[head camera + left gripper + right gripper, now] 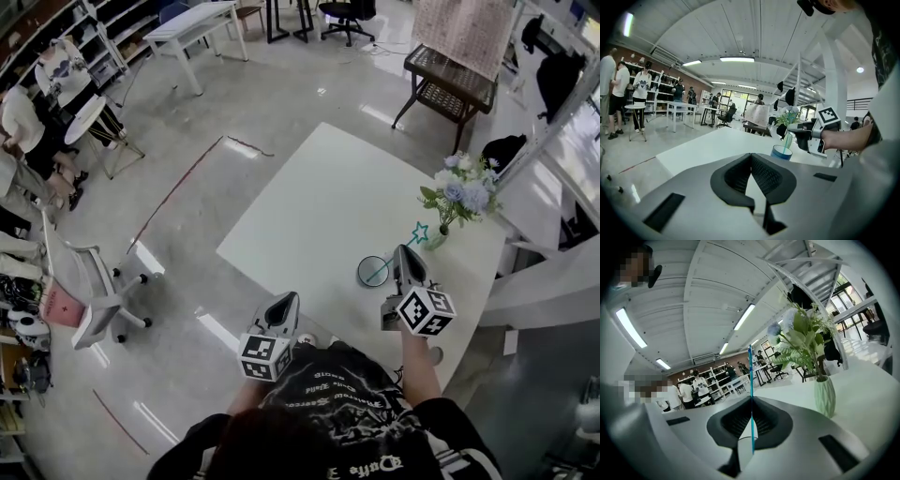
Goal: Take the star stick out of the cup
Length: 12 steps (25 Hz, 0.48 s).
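A thin teal star stick (384, 268) leans up to the right, its lower end inside the round blue-rimmed cup (372, 271) on the white table (319, 197). Its star (421, 232) shows beyond my right gripper (403, 250), which is shut on the shaft. In the right gripper view the stick (750, 371) runs straight up between the pressed pads of the right gripper (751, 398). The left gripper view shows the cup (781, 152) and the right gripper (791, 127) above it. My left gripper (286, 299) hangs off the table's near edge, its jaws (750, 155) shut with nothing in them.
A pale green vase of flowers (438, 236) stands just right of the cup, close to the star (824, 394). A white office chair (84, 281) sits on the floor to the left. People, desks and shelves fill the far left of the room.
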Tool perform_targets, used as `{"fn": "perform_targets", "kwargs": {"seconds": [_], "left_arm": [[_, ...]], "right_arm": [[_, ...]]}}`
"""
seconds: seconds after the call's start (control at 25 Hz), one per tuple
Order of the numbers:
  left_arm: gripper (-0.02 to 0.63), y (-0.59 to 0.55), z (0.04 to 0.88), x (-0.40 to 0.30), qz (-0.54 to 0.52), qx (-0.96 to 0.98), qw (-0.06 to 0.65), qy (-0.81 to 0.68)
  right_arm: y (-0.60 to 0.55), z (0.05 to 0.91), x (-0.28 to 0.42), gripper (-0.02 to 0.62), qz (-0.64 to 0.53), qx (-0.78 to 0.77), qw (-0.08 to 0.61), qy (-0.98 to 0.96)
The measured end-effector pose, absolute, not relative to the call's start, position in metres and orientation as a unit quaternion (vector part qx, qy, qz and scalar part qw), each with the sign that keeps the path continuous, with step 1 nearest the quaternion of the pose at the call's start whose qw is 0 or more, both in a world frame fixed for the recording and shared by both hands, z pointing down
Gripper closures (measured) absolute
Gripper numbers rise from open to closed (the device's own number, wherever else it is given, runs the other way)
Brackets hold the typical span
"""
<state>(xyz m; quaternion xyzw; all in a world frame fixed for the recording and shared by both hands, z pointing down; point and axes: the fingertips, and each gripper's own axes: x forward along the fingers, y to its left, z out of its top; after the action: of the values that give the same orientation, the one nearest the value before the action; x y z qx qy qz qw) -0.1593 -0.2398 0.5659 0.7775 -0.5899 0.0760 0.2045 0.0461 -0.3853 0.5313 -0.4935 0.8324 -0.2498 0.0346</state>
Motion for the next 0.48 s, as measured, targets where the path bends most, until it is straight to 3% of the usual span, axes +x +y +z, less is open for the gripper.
{"fn": "perform_targets", "kwargs": {"seconds": [0.48], "left_arm": [[0.586, -0.247, 0.563, -0.125, 0.074, 0.807, 0.199, -0.552]], "right_arm": [[-0.361, 0.448, 0.073, 0.588, -0.167, -0.495, 0.085, 0.848]]}}
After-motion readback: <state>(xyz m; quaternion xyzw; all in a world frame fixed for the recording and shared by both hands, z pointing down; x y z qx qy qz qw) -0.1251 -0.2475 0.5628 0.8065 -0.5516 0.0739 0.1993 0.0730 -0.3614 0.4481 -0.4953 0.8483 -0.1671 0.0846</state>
